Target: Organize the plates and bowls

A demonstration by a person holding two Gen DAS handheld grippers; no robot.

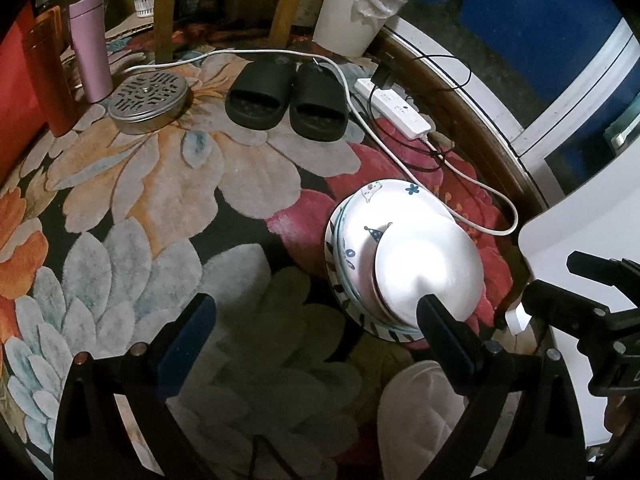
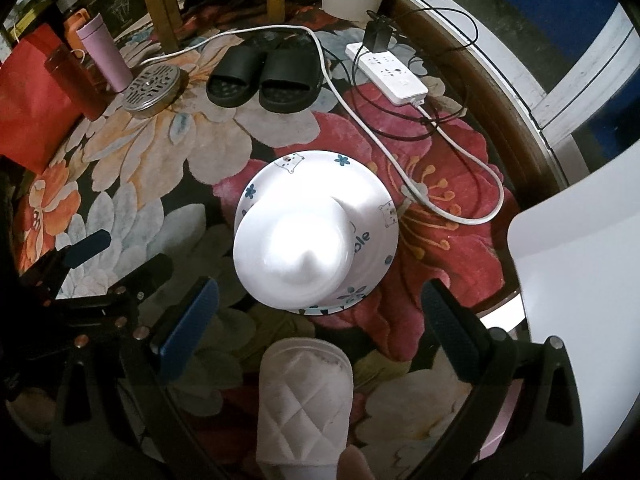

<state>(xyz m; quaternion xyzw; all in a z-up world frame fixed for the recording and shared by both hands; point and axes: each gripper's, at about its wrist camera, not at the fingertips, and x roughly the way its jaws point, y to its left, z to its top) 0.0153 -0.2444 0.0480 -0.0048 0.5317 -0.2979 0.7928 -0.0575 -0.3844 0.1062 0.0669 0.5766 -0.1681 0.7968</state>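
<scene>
Both claws hang spread and empty: left gripper (image 1: 316,320) at lower frame, right gripper (image 2: 320,312) likewise. Stacked plates (image 2: 360,188) with a plain white bowl (image 2: 296,256) on top sit mid-frame on the glass table (image 2: 460,92).

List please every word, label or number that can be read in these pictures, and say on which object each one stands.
"ple": blue letters on the decorated plate; the plain white plate on top hides the start of the word.
Power strip: markings too small to read.
Dark box behind the pink bottle: print too blurred to read.
</scene>
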